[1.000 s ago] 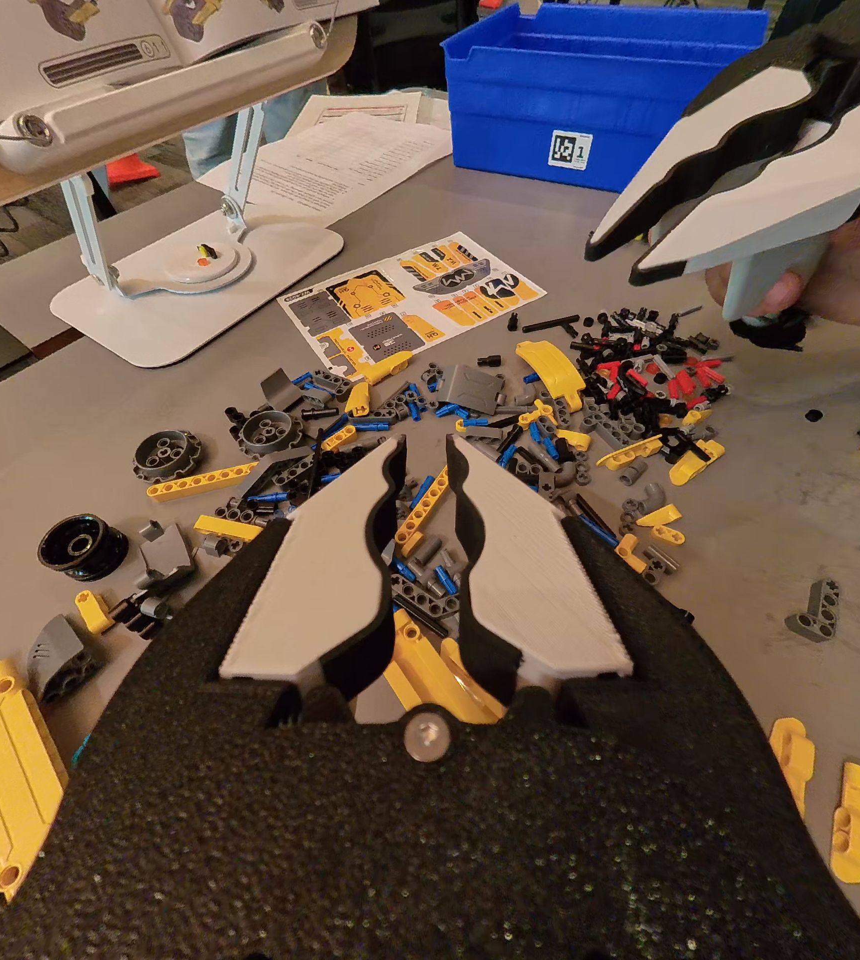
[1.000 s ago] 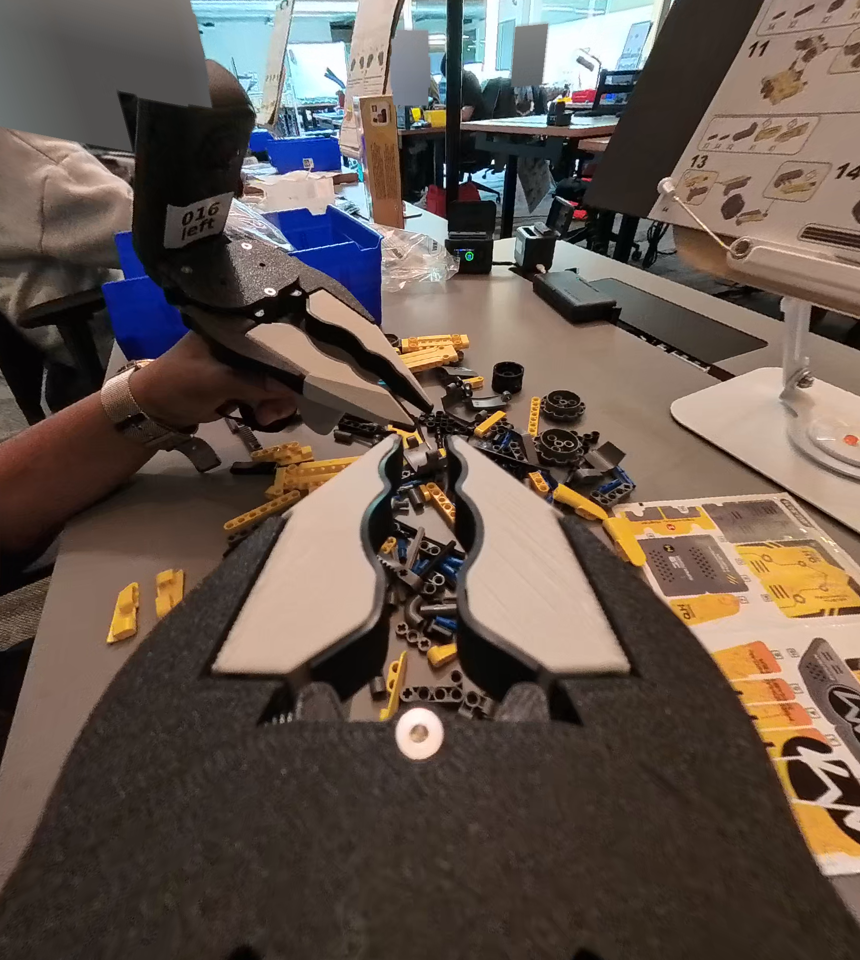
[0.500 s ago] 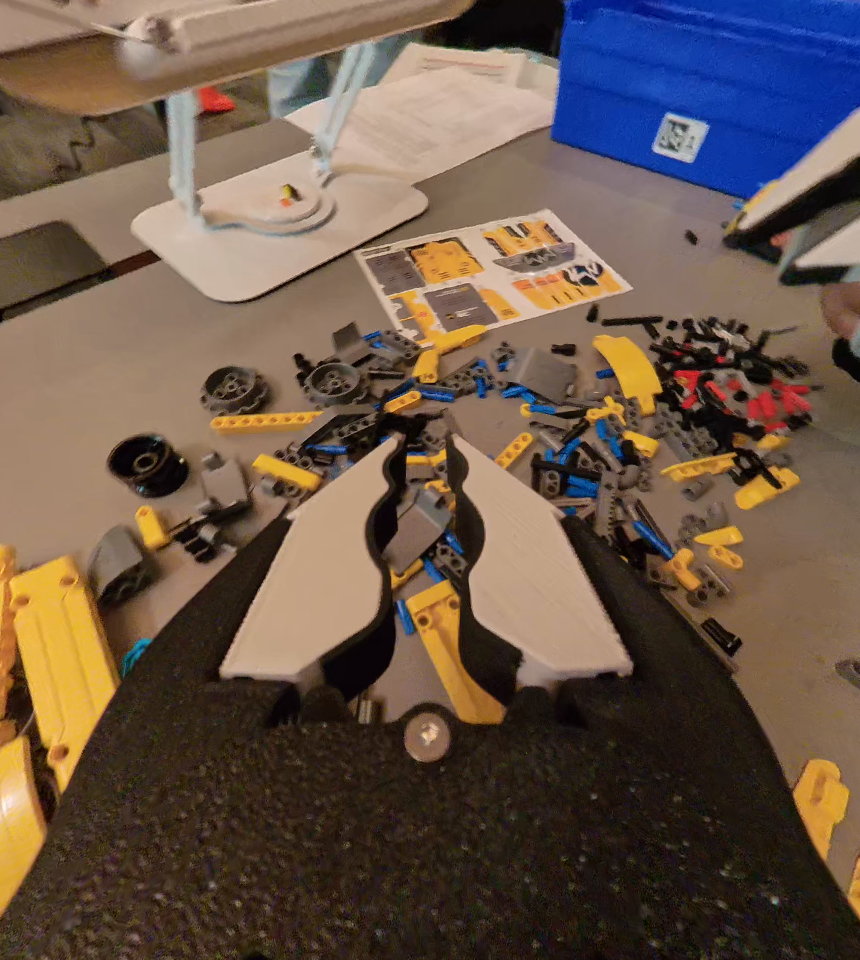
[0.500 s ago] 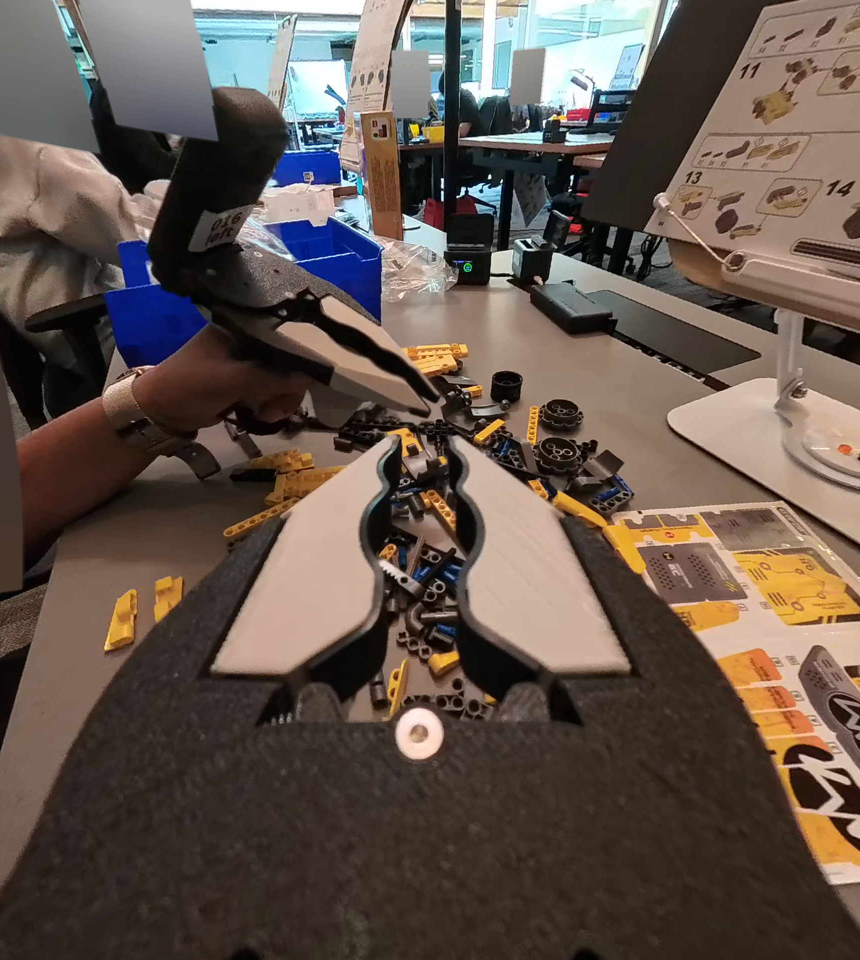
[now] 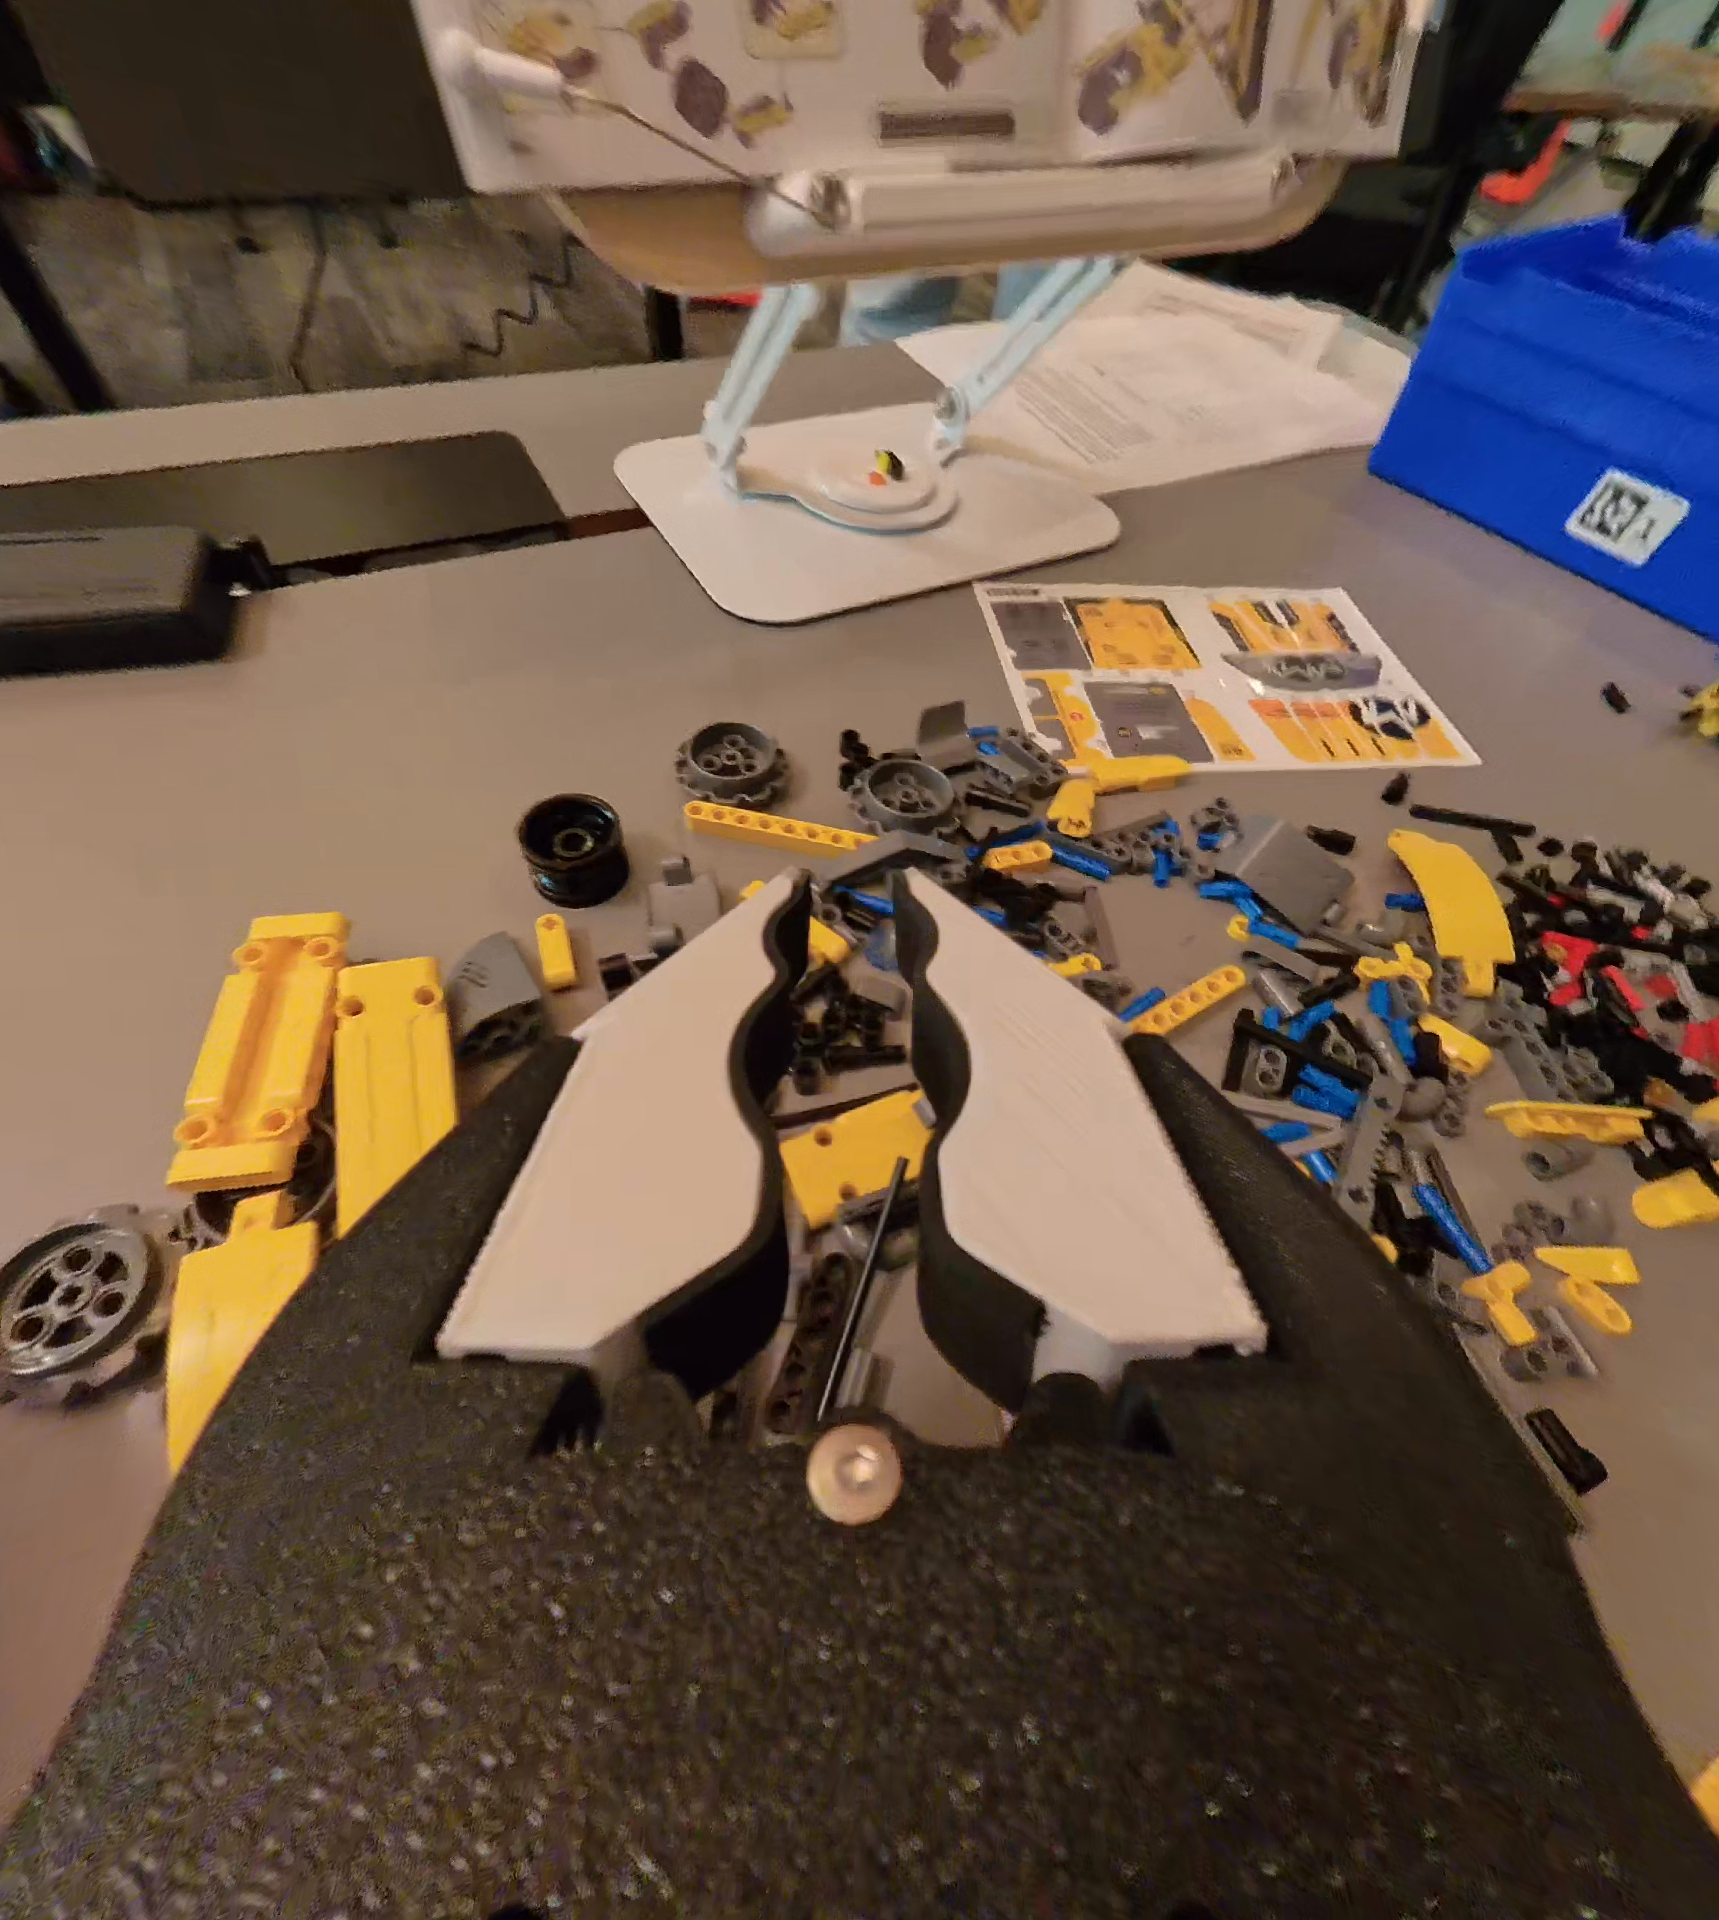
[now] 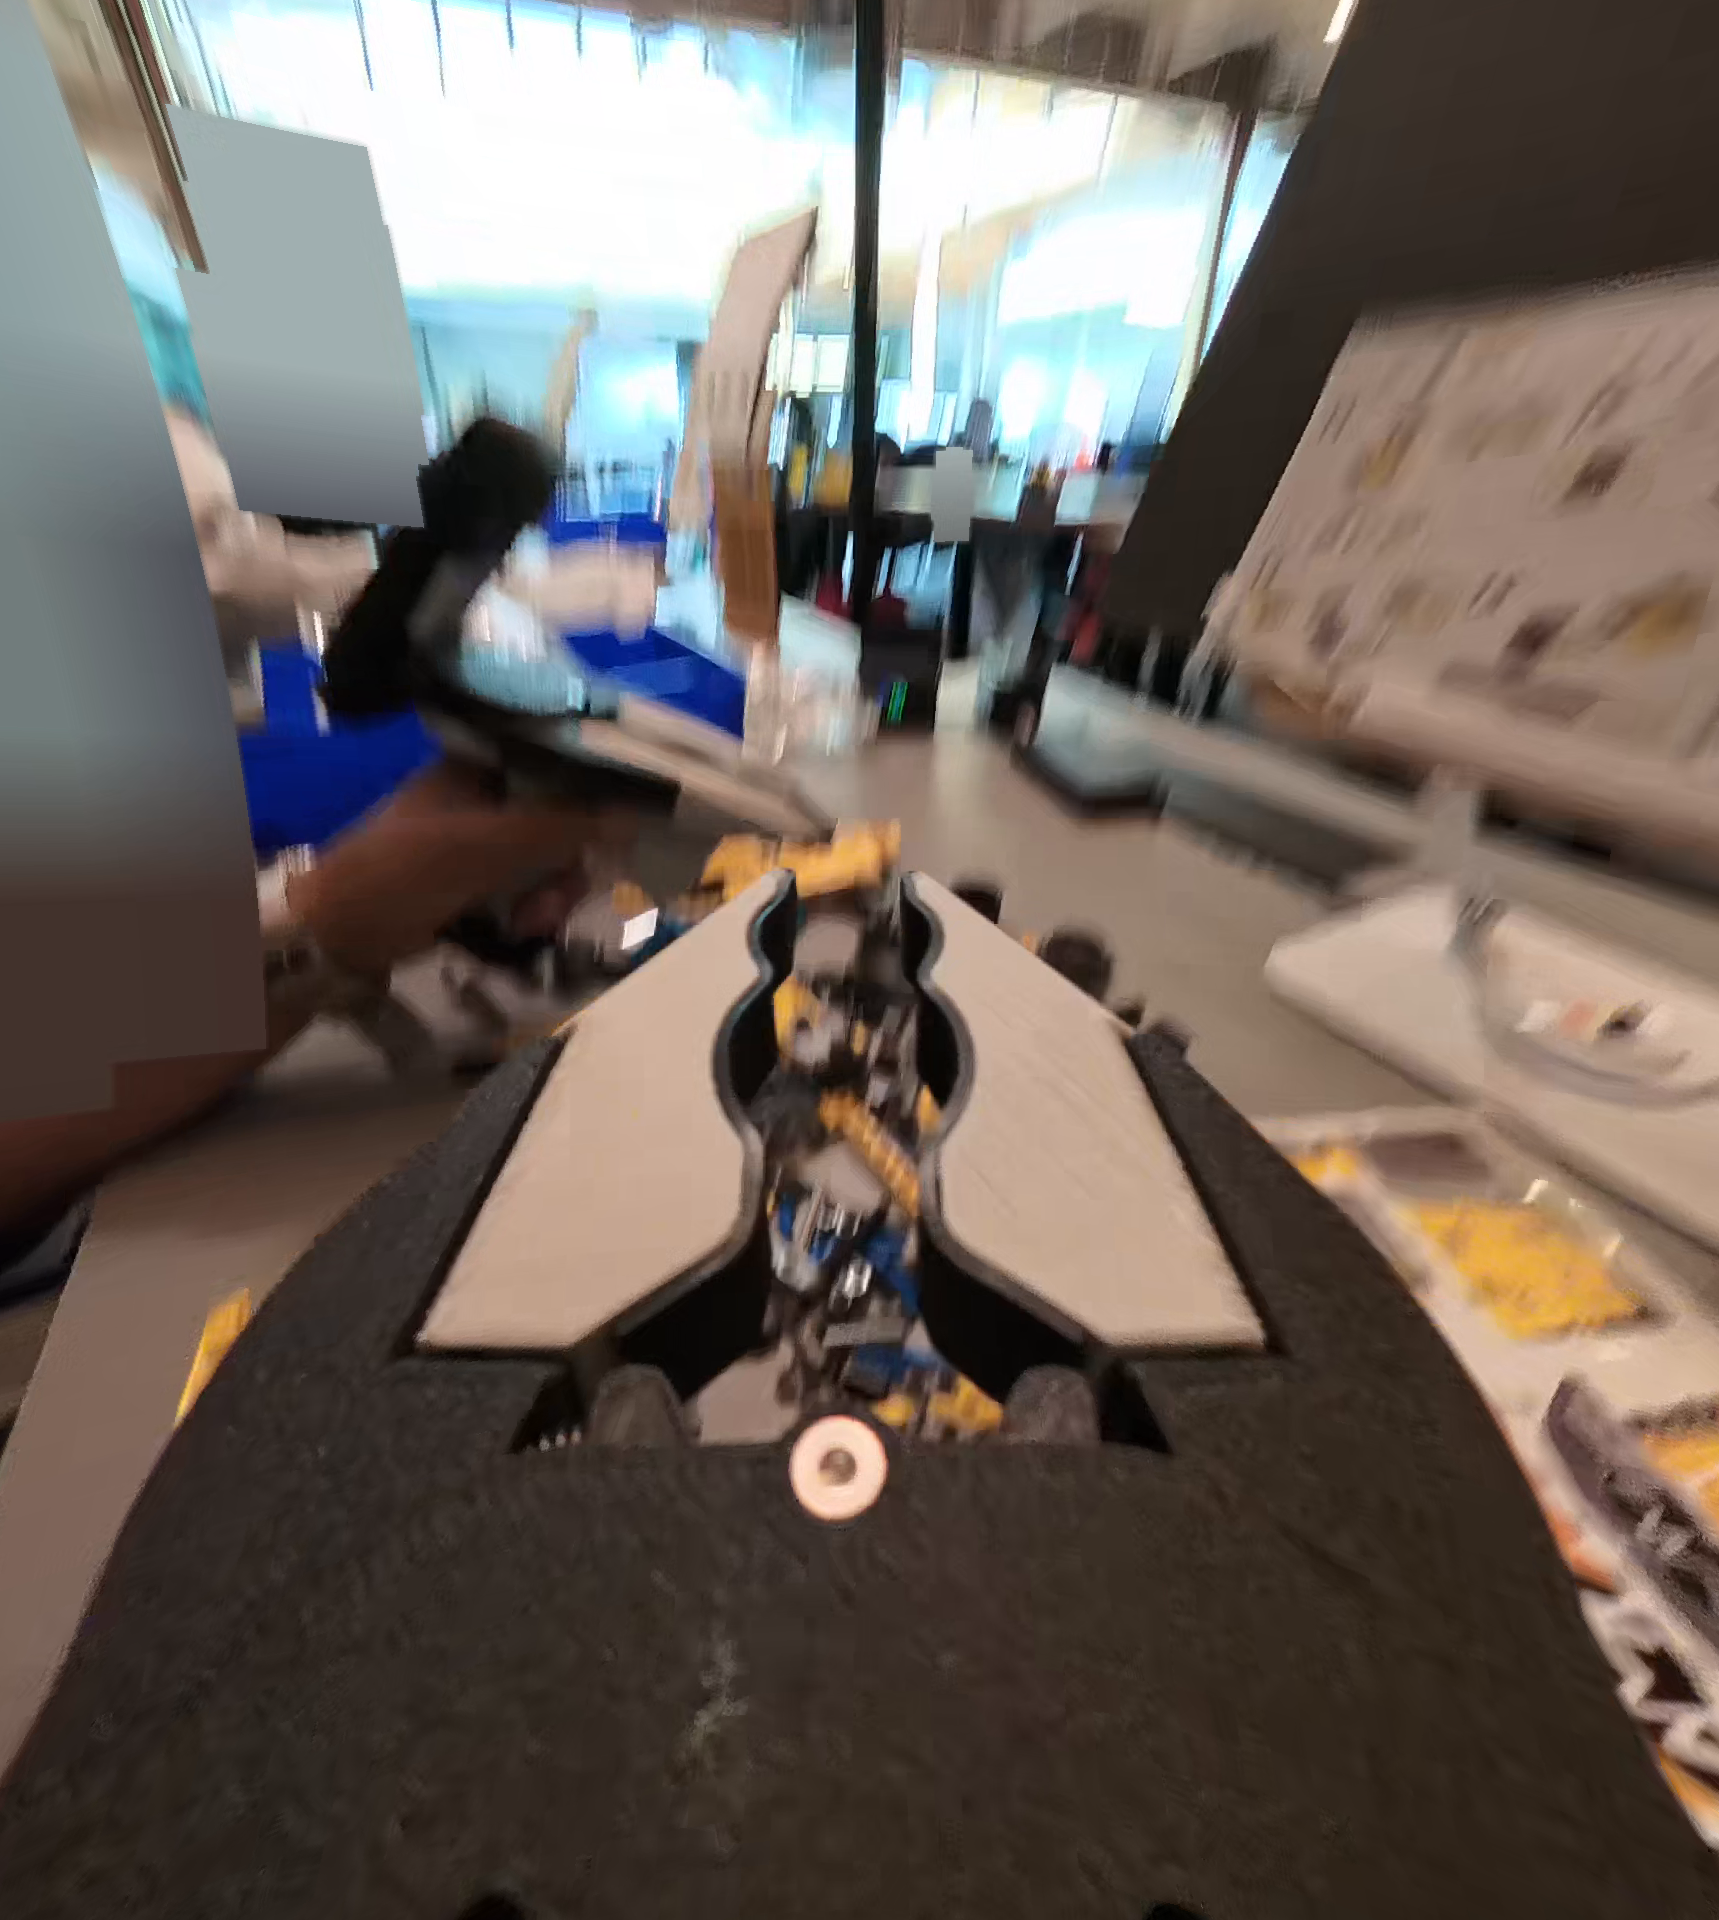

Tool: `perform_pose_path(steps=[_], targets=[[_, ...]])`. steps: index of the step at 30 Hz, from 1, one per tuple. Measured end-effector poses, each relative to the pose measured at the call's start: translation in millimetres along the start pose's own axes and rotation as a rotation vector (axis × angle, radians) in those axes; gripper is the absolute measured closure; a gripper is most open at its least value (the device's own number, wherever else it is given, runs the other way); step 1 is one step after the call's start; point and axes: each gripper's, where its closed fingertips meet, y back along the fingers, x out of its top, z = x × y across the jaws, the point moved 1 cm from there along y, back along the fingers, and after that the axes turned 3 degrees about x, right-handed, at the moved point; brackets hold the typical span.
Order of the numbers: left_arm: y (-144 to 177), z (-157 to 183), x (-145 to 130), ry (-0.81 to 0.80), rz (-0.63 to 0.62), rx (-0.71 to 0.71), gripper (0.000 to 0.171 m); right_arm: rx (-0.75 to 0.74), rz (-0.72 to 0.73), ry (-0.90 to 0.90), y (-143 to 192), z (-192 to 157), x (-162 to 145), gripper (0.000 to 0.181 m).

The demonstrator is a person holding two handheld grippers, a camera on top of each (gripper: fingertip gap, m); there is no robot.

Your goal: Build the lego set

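My left gripper (image 5: 851, 883) hovers over the left part of a pile of small yellow, black, blue, grey and red building-toy parts (image 5: 1250, 997). Its jaws stand slightly apart and hold nothing. Below it lie a yellow plate (image 5: 850, 1143) and a thin black axle (image 5: 865, 1278). My right gripper (image 6: 847, 883) is low over the same pile (image 6: 855, 1122), its jaws slightly apart and empty. The right wrist view is motion-blurred. In it the left gripper (image 6: 564, 727) shows at the far left, held by a hand (image 6: 439, 862).
Long yellow panels (image 5: 315, 1039), a black wheel rim (image 5: 572, 847) and a grey gear wheel (image 5: 65, 1304) lie left of the pile. Behind are a sticker sheet (image 5: 1219, 675), a white booklet stand (image 5: 865, 520), a blue bin (image 5: 1613, 416) and a black flat device (image 5: 55, 613). Some 20 centimetres of space lies between my two pairs of fingers. To reach the yellow plate (image 5: 850, 1143) in a straight line is about 8 centimetres for my left fingers, about 20 centimetres for my right.
My left gripper has swung left along the pile, and the right gripper has left its view. My right gripper has dropped lower and moves fast, blurring its view.
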Motion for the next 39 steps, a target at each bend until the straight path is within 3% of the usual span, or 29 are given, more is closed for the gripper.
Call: perform_pose_path(steps=[5, 8, 15, 21, 25, 39], targets=[[9, -17, 9, 0.104, 0.073, 0.021, 0.155, -0.074, 0.129, 0.034, 18, 12, 26, 0.162], [13, -35, 9, 0.11, 0.076, 0.103, 0.141, -0.058, 0.127, -0.004, 17, 13, 24, 0.162], [20, -51, 6, 0.115, 0.064, 0.107, 0.139, -0.002, 0.065, -0.04, 6, 5, 9, 0.162], [27, -58, -9, 0.039, -0.018, 0.061, 0.142, 0.01, 0.042, -0.044, 4, 4, 5, 0.162], [35, -65, -7, 0.053, 0.015, 0.035, 0.158, 0.026, 0.025, -0.074, 1, 4, -1, 0.162], [25, -69, -21, 0.006, -0.051, 0.077, 0.158, 0.061, -0.026, -0.098, -7, -2, -14, 0.162]])
